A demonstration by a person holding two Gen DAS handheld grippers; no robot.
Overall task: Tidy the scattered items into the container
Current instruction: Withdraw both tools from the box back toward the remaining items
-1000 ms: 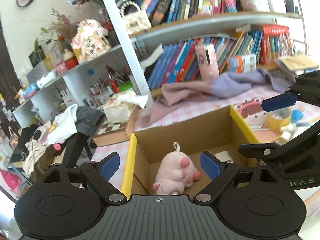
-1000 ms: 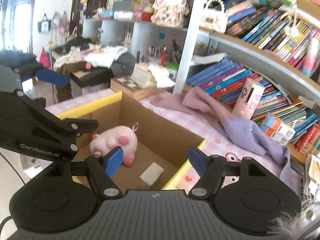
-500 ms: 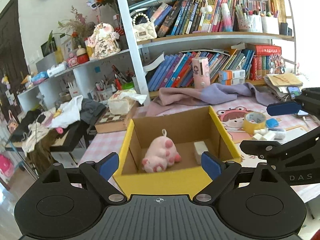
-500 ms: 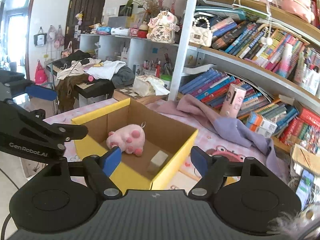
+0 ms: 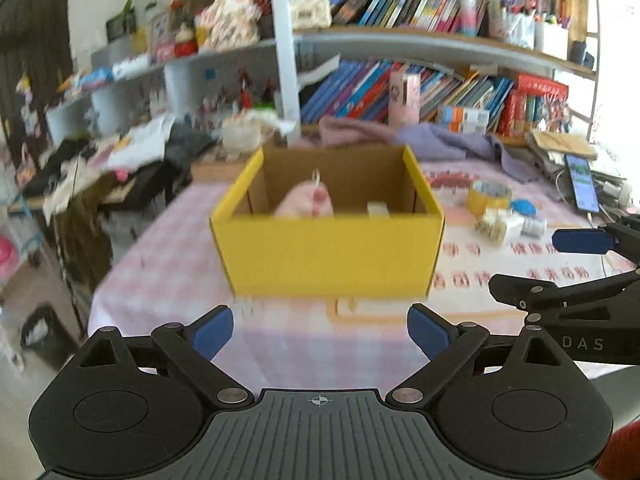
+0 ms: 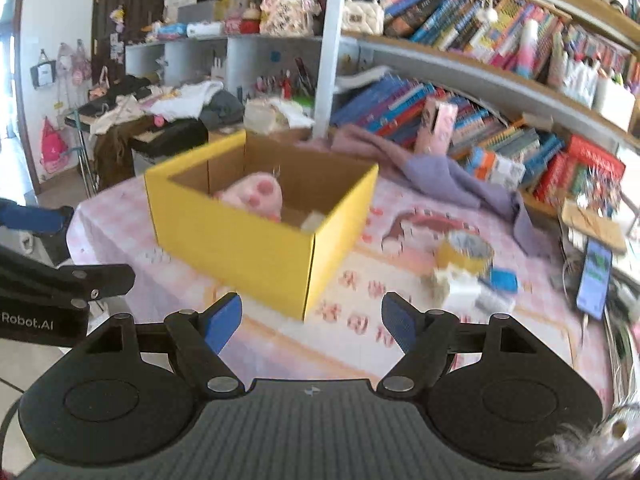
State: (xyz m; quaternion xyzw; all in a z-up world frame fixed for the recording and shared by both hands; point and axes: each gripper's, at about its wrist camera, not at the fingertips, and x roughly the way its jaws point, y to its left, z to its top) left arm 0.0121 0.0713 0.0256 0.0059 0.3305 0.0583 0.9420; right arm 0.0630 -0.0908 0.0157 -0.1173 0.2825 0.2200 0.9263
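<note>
A yellow cardboard box stands on the pink checked table. Inside it lie a pink plush toy and a small white block. To the box's right lie a yellow tape roll, a blue item and small white pieces. My left gripper is open and empty, in front of the box. My right gripper is open and empty, in front of the box's near corner; it also shows at the right in the left wrist view.
A purple cloth lies behind the box below shelves of books. A phone lies at the table's right edge with cables. A dark rack of clothes stands left of the table.
Both grippers have pulled back and down from above the box, which now looks smaller and farther away. Both stayed open and empty.
</note>
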